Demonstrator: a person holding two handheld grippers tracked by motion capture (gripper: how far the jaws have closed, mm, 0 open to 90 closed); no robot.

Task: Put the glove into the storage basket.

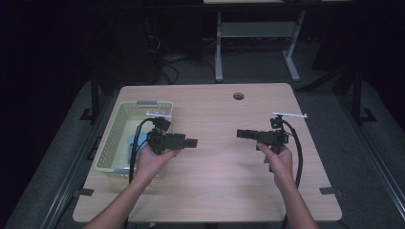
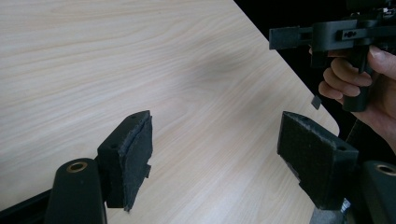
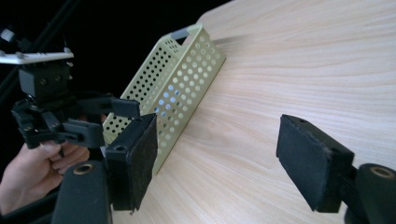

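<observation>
Both tools, left (image 1: 192, 142) and right (image 1: 241, 133), gape empty over bare table (image 1: 224, 181) beside the basket (image 1: 111, 143).

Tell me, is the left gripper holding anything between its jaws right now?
No, in its own view the left gripper has its jaws standing wide apart with just bare wooden table showing between them.

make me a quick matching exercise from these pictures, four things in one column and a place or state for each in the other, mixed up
Things:
1. basket
2. left gripper
3. right gripper
4. round hole

Places or states:
A. near the far edge of the table
B. open and empty, beside the basket
C. at the table's left edge, something blue inside
D. open and empty, over the table's right half

Pairs: 1-C, 2-B, 3-D, 4-A
</observation>
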